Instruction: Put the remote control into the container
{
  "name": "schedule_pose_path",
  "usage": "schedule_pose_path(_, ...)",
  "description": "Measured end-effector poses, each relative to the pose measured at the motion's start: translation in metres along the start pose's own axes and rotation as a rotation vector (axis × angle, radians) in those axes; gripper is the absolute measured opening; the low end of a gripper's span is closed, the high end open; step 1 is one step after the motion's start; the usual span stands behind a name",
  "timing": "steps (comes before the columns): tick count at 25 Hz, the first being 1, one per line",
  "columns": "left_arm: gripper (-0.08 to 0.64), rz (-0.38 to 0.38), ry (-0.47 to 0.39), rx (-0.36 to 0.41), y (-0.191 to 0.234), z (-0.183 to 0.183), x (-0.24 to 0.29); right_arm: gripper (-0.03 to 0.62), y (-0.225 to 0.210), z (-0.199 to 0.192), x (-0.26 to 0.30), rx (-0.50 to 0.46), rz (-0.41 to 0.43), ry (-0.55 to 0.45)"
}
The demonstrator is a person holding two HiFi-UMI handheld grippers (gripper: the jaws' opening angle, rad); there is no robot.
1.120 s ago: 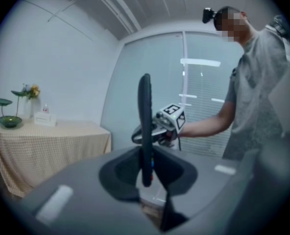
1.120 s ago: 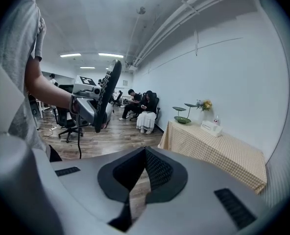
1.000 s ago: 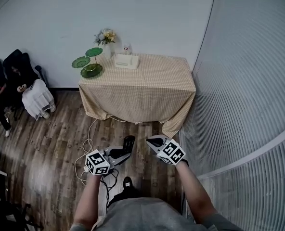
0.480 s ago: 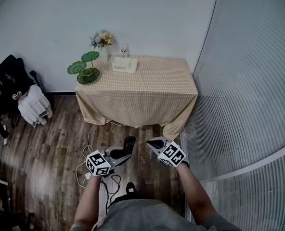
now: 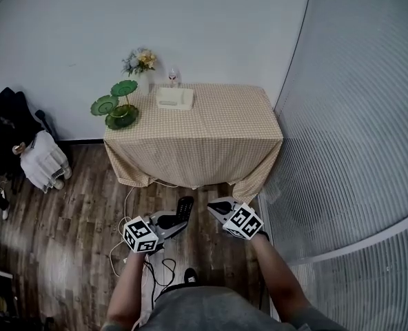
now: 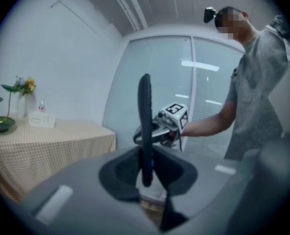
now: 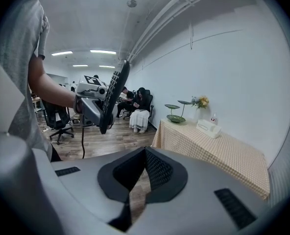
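Head view looks down on a person standing on a wood floor, well apart from the desk [image 5: 211, 133] with its checked cloth. The left gripper [image 5: 176, 220] has its fingers clamped on the lower end of the remote control [image 5: 184, 207]. The right gripper [image 5: 220, 207] is just beside it with its fingers together and nothing between them. The white container [image 5: 174, 98] sits near the far edge of the desk, next to a green tiered dish stand [image 5: 116, 106] and a vase of flowers [image 5: 140, 63].

As a judgement, the pick-up is done. What is left is the walk to the desk, the reach over the container, the lowering and the release.

Left gripper view gives what the head view cannot: the remote stands upright and edge-on between the fingers, gripped low, so most of its length rises free above them. It also shows the container as small and far off to the left.

Right gripper view confirms its own fingers are pressed shut on nothing. It shows the remote's button face from the side, and seated people [image 7: 139, 109] at the far end of the room, behind the desk.
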State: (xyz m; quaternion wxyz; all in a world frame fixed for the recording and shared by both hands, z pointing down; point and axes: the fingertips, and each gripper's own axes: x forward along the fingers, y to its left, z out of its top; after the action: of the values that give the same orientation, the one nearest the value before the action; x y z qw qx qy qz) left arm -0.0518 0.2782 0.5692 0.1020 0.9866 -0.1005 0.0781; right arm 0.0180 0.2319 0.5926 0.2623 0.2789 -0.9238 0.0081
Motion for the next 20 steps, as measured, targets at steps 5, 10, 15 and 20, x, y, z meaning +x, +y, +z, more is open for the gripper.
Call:
schedule_pose_path(5, 0.061, -0.006, 0.004, 0.001, 0.019, 0.001, -0.006, 0.016, -0.011, 0.003, 0.015, 0.007, -0.008, -0.001)
schedule_pose_path(10, 0.061, -0.014, 0.008, -0.005, 0.031, 0.000, -0.015, 0.017, -0.012, 0.010, 0.031, 0.005, -0.021, 0.000)
schedule_pose_path(15, 0.061, -0.015, 0.006, -0.008, 0.046, 0.004, -0.024, 0.016, -0.016, 0.016, 0.046, 0.007, -0.011, 0.005)
schedule_pose_path(20, 0.061, -0.022, -0.004, -0.013, 0.052, 0.005, -0.031, 0.017, -0.017, 0.014, 0.053, 0.017, -0.017, 0.009)
